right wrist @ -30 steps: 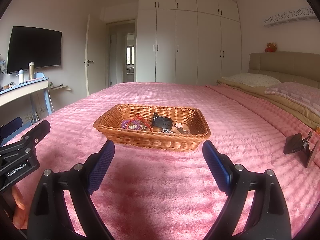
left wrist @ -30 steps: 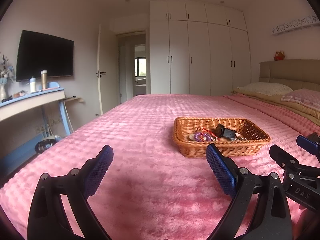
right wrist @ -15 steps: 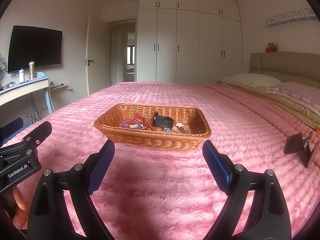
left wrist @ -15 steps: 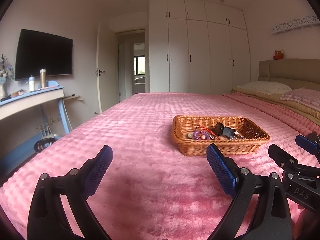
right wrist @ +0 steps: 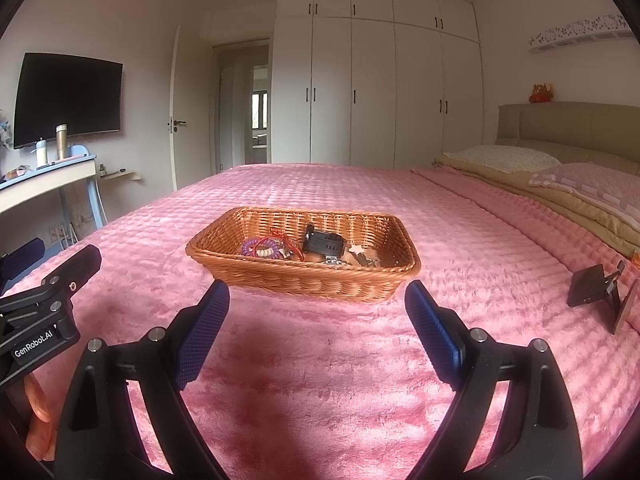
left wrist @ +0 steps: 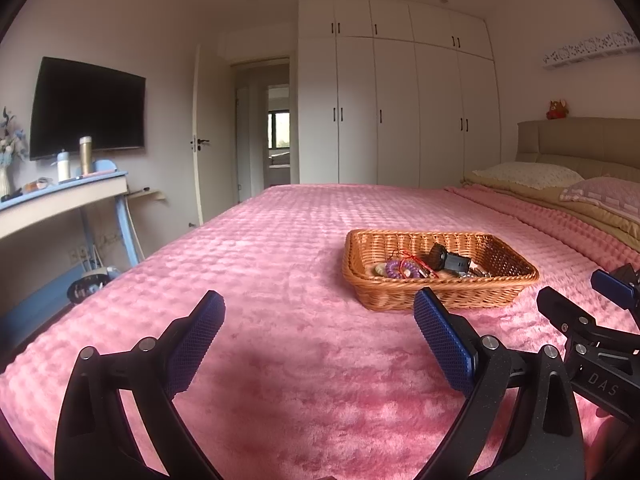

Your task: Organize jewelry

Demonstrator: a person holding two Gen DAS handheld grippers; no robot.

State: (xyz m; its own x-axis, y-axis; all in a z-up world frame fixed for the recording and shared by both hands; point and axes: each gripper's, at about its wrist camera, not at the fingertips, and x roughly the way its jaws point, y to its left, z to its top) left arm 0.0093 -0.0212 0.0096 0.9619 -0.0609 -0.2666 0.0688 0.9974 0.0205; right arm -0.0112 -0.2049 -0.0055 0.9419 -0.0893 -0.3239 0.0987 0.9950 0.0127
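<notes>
A brown wicker basket (left wrist: 496,292) (right wrist: 304,280) sits on the pink bed. It holds a purple coiled bracelet (left wrist: 400,269) (right wrist: 260,246), a red string (right wrist: 286,240), a black clip-like piece (left wrist: 448,260) (right wrist: 324,242) and small metal trinkets (right wrist: 362,256). My left gripper (left wrist: 318,322) is open and empty, short and left of the basket. My right gripper (right wrist: 316,310) is open and empty, just in front of the basket. Each gripper shows at the edge of the other's view.
A pink plush blanket (right wrist: 320,360) covers the bed, with pillows (right wrist: 500,158) and a headboard at right. A black stand (right wrist: 596,292) lies on the bed at right. A desk (left wrist: 60,200) and TV stand at left, wardrobes behind.
Both grippers have tilted slightly, so the basket sits a little higher in both views. Both stay open and empty.
</notes>
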